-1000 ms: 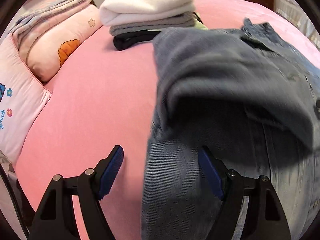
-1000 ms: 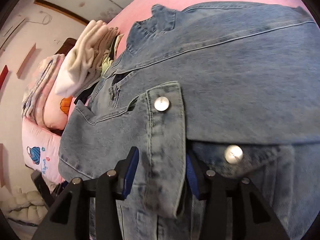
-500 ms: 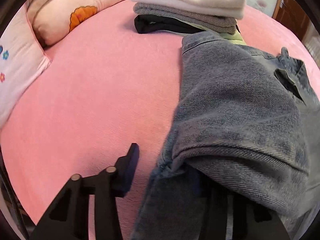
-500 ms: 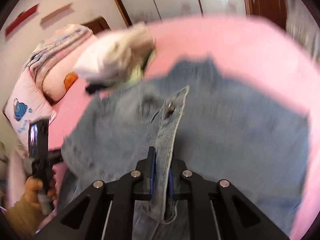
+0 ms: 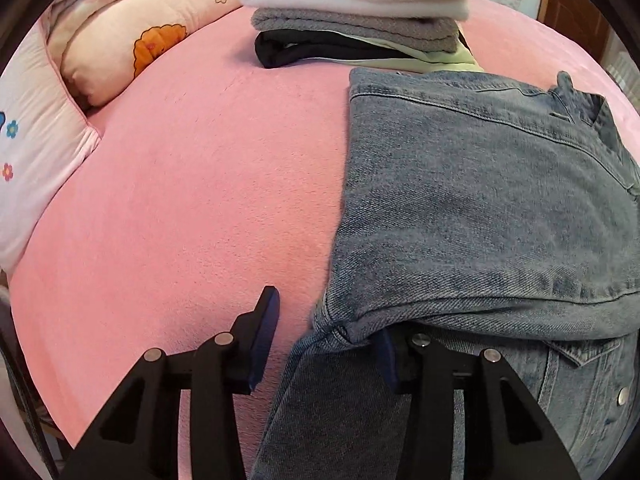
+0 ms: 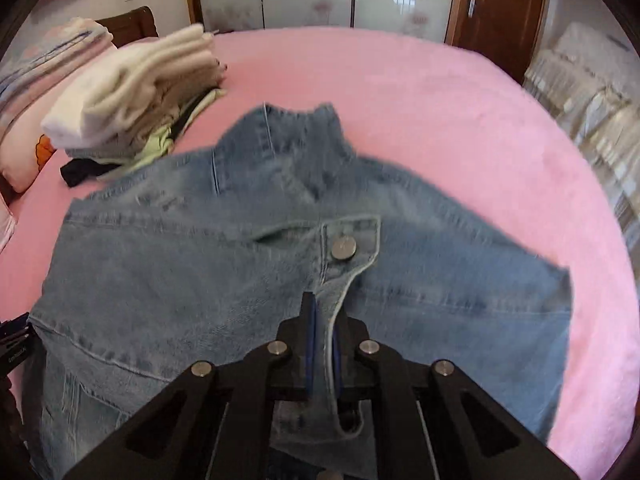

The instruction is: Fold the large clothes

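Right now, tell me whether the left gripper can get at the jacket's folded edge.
Probably yes. The left gripper is open and already straddles the denim jacket at its folded edge: one finger sits under the fold, the other over bare pink bedsheet. Nothing blocks closing.

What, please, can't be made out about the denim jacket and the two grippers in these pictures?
- Left wrist view: the left gripper has its right finger tucked under the denim jacket, so contact there is hidden.
- Right wrist view: motion blur smears the jacket's collar.
- Right wrist view: the jacket's lower hem is hidden behind the right gripper.
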The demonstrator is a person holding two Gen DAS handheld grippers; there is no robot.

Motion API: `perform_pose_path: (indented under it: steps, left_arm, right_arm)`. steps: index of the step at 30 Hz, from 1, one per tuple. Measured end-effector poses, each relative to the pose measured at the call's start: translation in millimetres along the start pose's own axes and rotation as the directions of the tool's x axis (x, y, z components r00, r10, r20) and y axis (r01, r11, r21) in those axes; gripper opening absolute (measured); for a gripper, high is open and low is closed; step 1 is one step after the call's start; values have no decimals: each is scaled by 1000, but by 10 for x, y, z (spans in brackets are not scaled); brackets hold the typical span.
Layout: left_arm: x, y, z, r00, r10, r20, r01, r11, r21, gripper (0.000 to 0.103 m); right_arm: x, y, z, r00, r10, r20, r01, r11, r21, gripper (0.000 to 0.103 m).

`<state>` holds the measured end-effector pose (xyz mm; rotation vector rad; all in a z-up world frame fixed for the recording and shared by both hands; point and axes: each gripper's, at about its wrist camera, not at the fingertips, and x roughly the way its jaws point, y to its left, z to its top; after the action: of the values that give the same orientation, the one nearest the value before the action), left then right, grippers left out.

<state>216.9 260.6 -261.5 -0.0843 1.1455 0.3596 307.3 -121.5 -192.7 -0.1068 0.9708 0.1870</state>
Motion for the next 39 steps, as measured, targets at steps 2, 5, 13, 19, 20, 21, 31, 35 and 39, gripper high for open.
perform_pose_path:
  steps: [2, 5, 13, 19, 20, 21, 31, 35, 39]
  left_arm:
    - [12, -10, -12, 1000, 5, 6, -5, 1000, 4, 45]
    - [20, -26, -42, 1000, 19, 14, -19, 1000, -2, 46]
    - [0, 3, -65, 1000, 15, 13, -14, 998, -54, 46]
    - [22, 30, -57, 1000, 19, 22, -18, 997, -71, 49]
    - [22, 12, -58, 999, 29, 28, -27, 997, -69, 50]
    - [26, -8, -64, 999, 38, 32, -36, 997, -64, 51]
    - [-63, -171, -70, 997, 66, 25, -69, 989, 133, 67]
    - [-287, -19, -84, 998, -51, -26, 55, 979, 198, 68]
    - [-603, 41, 85, 993, -115, 28, 108, 979, 173, 69]
  right_arm:
    - [-281, 169, 30, 997, 40, 65, -36, 997, -63, 5]
    - [-791, 551, 187, 976, 112, 189, -74, 978, -196, 5]
    - [-1822, 1072, 666, 851, 276, 446, -121, 930, -346, 4]
    - [-1575, 627, 804, 848, 145, 509, -46, 978, -202, 4]
    - [-1413, 478, 799, 868, 114, 484, -37, 985, -166, 4]
    - [-1251, 357, 797, 885, 83, 459, -25, 991, -132, 4]
    - [354, -677, 62, 997, -11, -70, 22, 985, 170, 11]
    - [88, -829, -16, 1000, 16, -22, -11, 973, 231, 19]
    - [-127, -827, 6, 997, 58, 44, -67, 966, 248, 23]
